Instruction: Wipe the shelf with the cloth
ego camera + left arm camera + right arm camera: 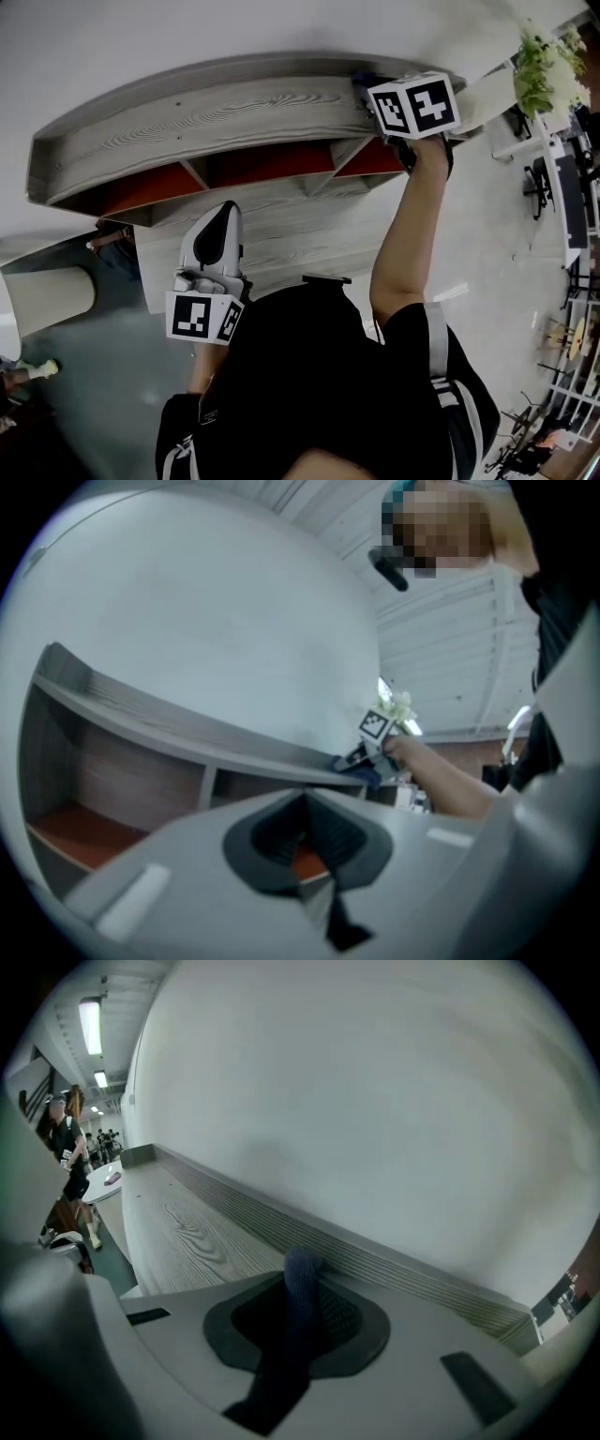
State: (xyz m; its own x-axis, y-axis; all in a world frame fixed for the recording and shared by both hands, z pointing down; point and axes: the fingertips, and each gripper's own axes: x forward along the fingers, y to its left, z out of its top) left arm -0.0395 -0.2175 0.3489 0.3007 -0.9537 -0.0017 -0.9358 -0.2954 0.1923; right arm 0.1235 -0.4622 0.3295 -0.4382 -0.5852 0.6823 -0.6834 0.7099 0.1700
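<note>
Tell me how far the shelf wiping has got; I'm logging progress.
Done: the cloth is picked up and clamped in the right gripper. In hand: that gripper holds it at the right end of the shelf's top board, by the wall. Left: nothing shows how much is wiped; most of the board stretches away to the left. The left gripper hangs low, shut and empty.

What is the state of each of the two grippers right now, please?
Left gripper: closed, holding nothing.
Right gripper: closed on the cloth, over the shelf.

Right gripper (pixel 367 89) outstretched, clamped, left gripper (pixel 223 214) closed
</note>
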